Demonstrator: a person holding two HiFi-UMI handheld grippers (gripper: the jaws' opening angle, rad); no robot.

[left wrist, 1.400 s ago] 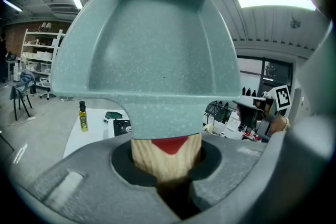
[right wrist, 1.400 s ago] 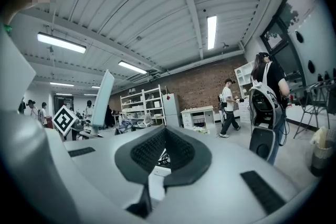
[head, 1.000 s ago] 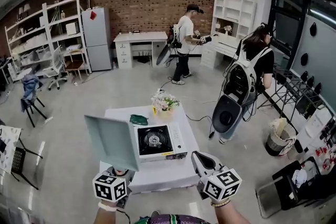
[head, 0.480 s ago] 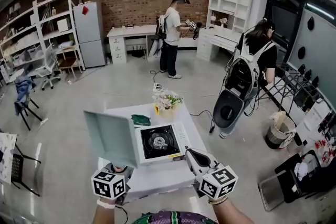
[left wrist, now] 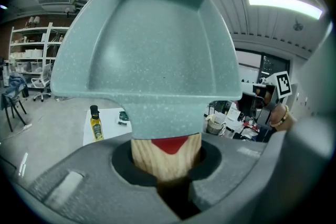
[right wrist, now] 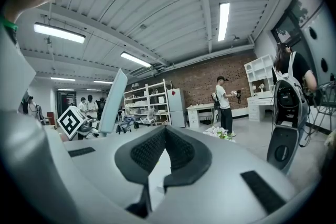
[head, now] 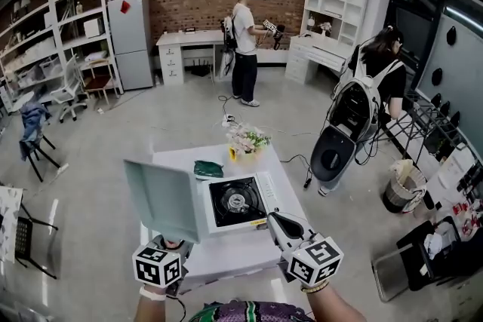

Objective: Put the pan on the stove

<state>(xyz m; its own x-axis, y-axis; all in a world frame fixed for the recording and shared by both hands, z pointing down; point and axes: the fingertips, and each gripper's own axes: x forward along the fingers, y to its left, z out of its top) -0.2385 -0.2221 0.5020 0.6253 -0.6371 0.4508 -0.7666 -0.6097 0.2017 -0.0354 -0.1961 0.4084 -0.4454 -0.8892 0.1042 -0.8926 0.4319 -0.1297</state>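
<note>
A teal square pan (head: 162, 200) stands on edge to the left of the stove (head: 235, 200), its hollow side facing the left gripper view (left wrist: 147, 55). My left gripper (head: 172, 243) is shut on its wooden handle (left wrist: 165, 157) from below. The portable gas stove sits on the white table (head: 226, 253), its burner bare. At the stove's front right corner my right gripper (head: 273, 220) is shut and holds nothing. In the right gripper view its pads (right wrist: 149, 149) meet, and the pan (right wrist: 111, 102) shows edge-on at the left.
Flowers (head: 247, 141) and a green object (head: 204, 169) lie behind the stove. An oil bottle (left wrist: 94, 123) stands on another white table. One person (head: 245, 41) stands far back, another with a backpack (head: 370, 94) at the right. A bin (head: 400, 196) is on the floor at the right.
My right gripper has moved a little left, up to the stove's front right corner. The pan stays upright in my left gripper. The view has shifted slightly.
</note>
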